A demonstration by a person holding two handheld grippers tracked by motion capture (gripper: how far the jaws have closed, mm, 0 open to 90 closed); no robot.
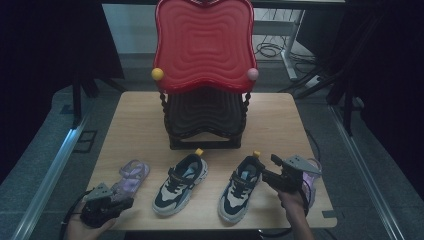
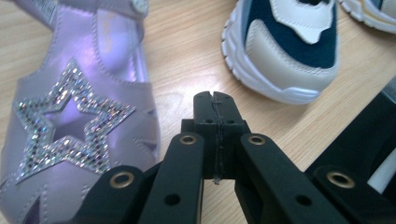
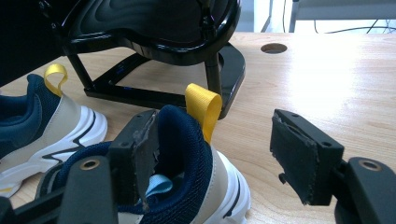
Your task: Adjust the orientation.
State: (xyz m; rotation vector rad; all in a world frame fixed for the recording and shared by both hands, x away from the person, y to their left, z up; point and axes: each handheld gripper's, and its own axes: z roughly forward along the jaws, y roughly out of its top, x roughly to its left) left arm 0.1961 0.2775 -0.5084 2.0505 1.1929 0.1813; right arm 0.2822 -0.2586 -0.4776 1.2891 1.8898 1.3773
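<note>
Two navy-and-cream sneakers lie on the wooden table (image 1: 280,115), the left sneaker (image 1: 180,185) and the right sneaker (image 1: 241,189). My right gripper (image 1: 268,170) is open at the right sneaker's heel. One of its pads (image 3: 142,156) sits inside the right sneaker's (image 3: 187,154) collar, and the other stands apart outside, beside the yellow heel loop (image 3: 203,107). My left gripper (image 1: 126,201) rests low at the table's front left, next to a purple sandal (image 1: 131,176). That left gripper (image 2: 215,106) is shut on nothing, with the glitter-star sandal (image 2: 70,121) to its left.
A two-tier shoe rack stands at the table's back middle, with a red top shelf (image 1: 204,45) and a black lower shelf (image 1: 205,115). A second purple sandal (image 1: 311,182) lies under my right hand near the right edge. The left sneaker's toe (image 2: 289,60) is close ahead of the left gripper.
</note>
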